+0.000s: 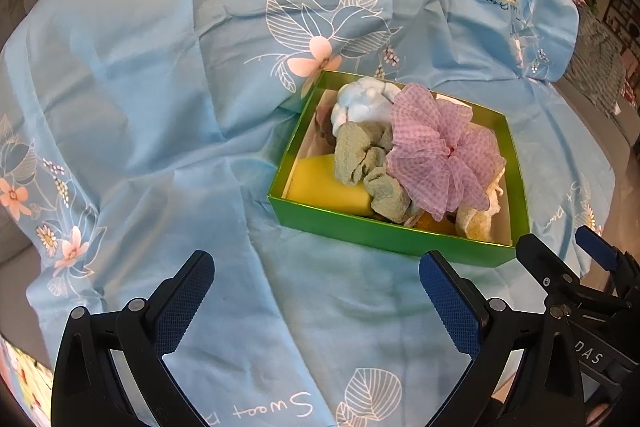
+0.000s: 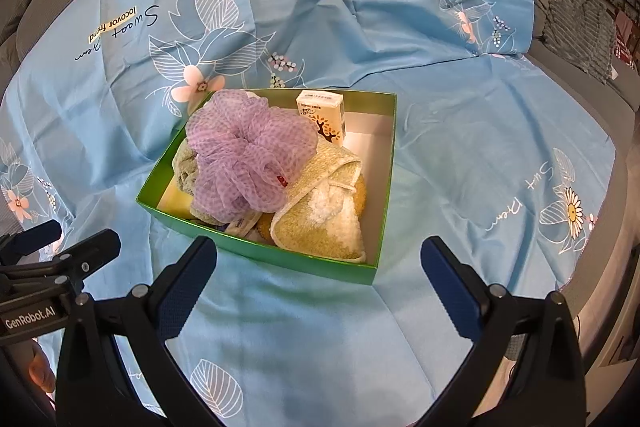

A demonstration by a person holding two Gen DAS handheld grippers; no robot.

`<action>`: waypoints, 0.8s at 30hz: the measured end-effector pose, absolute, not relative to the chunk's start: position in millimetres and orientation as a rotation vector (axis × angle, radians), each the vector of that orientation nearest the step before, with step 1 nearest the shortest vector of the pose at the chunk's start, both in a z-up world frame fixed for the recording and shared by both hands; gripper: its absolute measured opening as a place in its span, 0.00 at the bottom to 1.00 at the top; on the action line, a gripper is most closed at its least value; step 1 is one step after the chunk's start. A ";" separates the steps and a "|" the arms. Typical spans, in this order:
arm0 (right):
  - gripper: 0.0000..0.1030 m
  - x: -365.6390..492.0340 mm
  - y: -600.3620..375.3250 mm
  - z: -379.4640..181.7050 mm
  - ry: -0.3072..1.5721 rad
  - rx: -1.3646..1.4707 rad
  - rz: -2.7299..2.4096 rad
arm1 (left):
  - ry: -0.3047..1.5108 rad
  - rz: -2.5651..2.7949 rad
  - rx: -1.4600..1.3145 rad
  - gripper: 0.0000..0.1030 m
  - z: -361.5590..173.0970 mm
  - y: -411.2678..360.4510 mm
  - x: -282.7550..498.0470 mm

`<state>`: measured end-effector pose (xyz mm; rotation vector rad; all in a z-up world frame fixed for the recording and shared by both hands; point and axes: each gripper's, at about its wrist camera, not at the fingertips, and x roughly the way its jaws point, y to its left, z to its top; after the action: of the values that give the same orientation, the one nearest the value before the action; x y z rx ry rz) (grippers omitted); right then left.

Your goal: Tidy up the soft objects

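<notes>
Surface: a light blue bed sheet [image 1: 168, 131] printed with white-outlined leaves, pink flowers and script lettering, creased, spread over what looks like a bed; nothing else tells what lies under it.
Left gripper [image 1: 316, 303]: black frame with blue textured pads, fingers spread wide, nothing between them, hovering over bare sheet near the box's near-left corner.
Box: an open, shallow green cardboard box with a white inside [image 1: 384, 237], lying on the sheet towards its middle; in the right wrist view its rim [image 2: 304, 265] runs just beyond the right gripper's fingers.
Yellow block: a flat yellow sponge-like slab [image 1: 324, 189] in the box's near-left corner, partly under the green cloth.
Green cloth: a crumpled sage-green waffle-weave cloth [image 1: 360, 157], along the left side of the box, touching the purple puff.
Blue bundle: a pale blue and white fluffy knotted bundle [image 1: 362, 103] at the far-left corner of the box.
Purple puff: a lilac mesh bath puff [image 1: 436, 155] piled on top in the middle of the box, with a small red tag.
Towel: a folded yellow-green and white terry towel [image 2: 324, 215] against the box's near edge, right of the puff.
Carton: a small cream carton with a tree print [image 2: 322, 117], upright by the far edge of the box.
Box's right side: bare white floor.
Right gripper [image 2: 318, 291]: same build, fingers wide apart, holding nothing, near the box's near edge.
</notes>
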<state>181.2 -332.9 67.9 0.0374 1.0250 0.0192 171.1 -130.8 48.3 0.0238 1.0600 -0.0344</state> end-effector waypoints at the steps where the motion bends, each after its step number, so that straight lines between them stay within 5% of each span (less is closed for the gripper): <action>1: 0.99 180.8 -333.0 67.9 1.025 0.037 0.017 | 1.061 -0.034 0.025 0.99 47.6 -131.2 171.6; 24: 0.99 192.0 -338.8 61.2 1.035 0.032 0.025 | 1.083 -0.040 0.017 0.99 36.0 -130.3 181.9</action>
<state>192.0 -338.8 61.2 0.0316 1.0349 0.0250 181.9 -130.3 36.0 0.0171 1.0831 -0.0397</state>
